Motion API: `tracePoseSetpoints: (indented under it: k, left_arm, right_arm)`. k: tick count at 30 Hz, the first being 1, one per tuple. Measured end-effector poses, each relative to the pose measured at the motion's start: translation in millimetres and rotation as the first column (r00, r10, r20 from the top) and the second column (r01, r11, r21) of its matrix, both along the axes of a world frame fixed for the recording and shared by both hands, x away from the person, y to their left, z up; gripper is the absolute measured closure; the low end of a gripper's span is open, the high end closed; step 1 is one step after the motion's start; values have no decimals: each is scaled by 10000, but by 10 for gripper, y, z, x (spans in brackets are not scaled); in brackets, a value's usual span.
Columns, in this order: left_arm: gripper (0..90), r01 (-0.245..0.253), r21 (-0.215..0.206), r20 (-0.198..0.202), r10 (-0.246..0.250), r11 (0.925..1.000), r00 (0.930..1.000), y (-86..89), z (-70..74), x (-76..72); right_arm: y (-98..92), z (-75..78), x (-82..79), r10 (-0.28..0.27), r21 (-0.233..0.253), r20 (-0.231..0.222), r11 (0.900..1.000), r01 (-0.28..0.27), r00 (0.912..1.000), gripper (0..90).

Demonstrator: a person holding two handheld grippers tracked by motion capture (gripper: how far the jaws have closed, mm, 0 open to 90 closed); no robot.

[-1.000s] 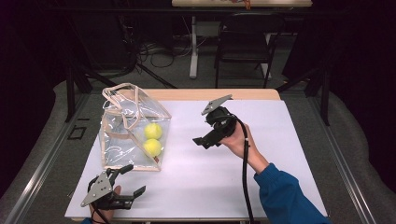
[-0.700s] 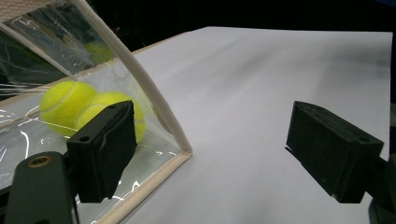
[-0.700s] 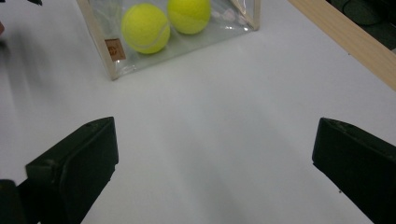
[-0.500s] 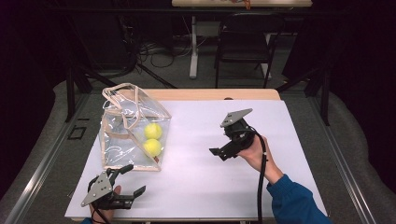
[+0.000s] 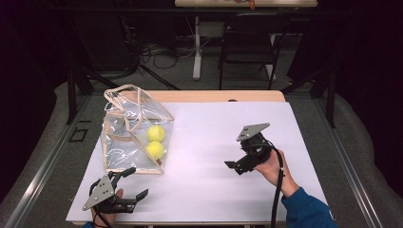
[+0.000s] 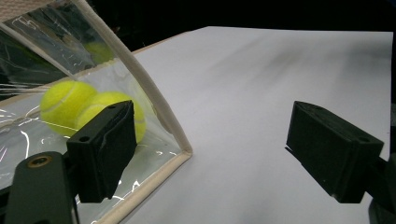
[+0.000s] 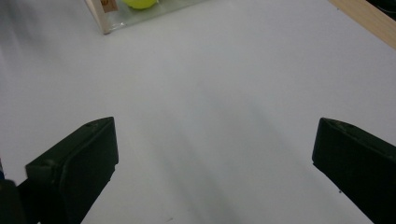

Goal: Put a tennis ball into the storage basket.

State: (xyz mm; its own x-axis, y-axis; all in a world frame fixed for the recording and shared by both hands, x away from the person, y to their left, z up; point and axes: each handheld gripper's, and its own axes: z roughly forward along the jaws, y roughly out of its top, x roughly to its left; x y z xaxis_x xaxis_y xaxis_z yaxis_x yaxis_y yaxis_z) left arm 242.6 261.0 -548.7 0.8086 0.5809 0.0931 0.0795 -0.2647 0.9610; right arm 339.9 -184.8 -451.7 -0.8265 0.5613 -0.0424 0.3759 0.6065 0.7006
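Clear bag (image 5: 135,133) stands near bench (image 5: 209,118) left edge, two yellow balls (image 5: 155,141) inside, touching each other. Left claw (image 5: 127,185) at front left corner, just beside bag's front edge, jaws wide, holding nothing. Right claw (image 5: 234,166) over bench's right half toward front edge, well apart from bag, jaws wide, empty, pointing toward bag.

White surface (image 5: 204,142) covers most of wooden top; bare wood strip (image 5: 223,96) visible along far edge. Beyond it: dark chair (image 5: 247,50), white post (image 5: 196,47) of second table, loose cables (image 5: 161,50) on grey floor (image 5: 47,137). Black stand legs (image 5: 76,80) at far left. Background dark.
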Motion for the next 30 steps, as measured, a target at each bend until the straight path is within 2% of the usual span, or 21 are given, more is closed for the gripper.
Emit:
tracePoseSetpoints:
  k: [9, 20, 28, 30]
  left_arm:
    - [158, -6, 6, 13, 6, 10000, 10000, -3, -1, 0]
    - [158, -10, 4, -2, 10, 10000, 10000, -7, -2, -2]
    - [158, 15, 27, 1, -15, 10000, 10000, -12, -3, -1]
    - [158, 24, 41, 1, -24, 10000, 10000, -14, -3, 0]
  right_arm:
    - [-172, -140, -166, -242, 8, -115, 9997, 242, 9996, 0]
    - [-416, -339, -335, -787, 344, -203, 9963, 794, 9967, 0]
    - [-698, -523, -469, -1406, 791, -252, 9867, 1422, 9897, 0]
    - [-720, -538, -480, -1459, 836, -298, 9855, 1479, 9889, 0]
